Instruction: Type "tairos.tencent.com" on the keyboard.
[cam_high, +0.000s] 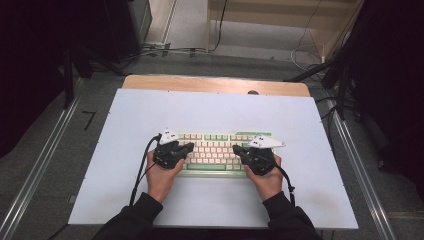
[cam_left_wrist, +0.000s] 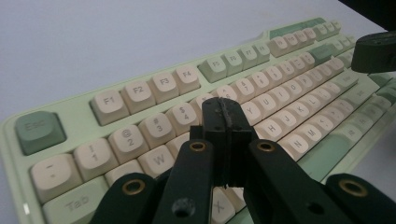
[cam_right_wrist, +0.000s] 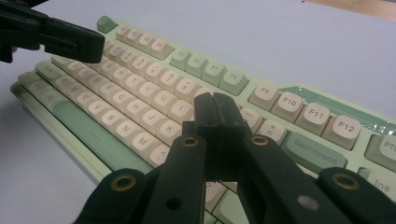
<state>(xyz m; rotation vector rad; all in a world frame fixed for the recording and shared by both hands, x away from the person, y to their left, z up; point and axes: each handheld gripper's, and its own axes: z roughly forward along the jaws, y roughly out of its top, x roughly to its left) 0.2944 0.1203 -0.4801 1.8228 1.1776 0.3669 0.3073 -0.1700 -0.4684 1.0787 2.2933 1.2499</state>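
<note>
Two hands at the near table edge, each with a gripper. Left gripper (cam_high: 189, 147) jaws fully closed, nothing between them, tips over the keyboard's (cam_high: 220, 136) left letter keys. Right gripper (cam_high: 236, 149) likewise closed and empty, over the right letter keys. Keyboard lies flat mid-table on the white mat (cam_high: 150, 107), beyond the hands.

We wore dark long sleeves (cam_high: 135, 217) that reached our wrists. Our left gripper (cam_high: 186, 148) and right gripper (cam_high: 237, 149) were both black, each topped by a pale grey three-cornered plate (cam_high: 168, 136) and trailing a black cable (cam_high: 140, 170). Up close, our jaws were flat black bars joined by brass-ringed pivots (cam_left_wrist: 198, 146), with small screw holes (cam_right_wrist: 173, 203) and ribbed black fingertips (cam_left_wrist: 227, 116).
</note>
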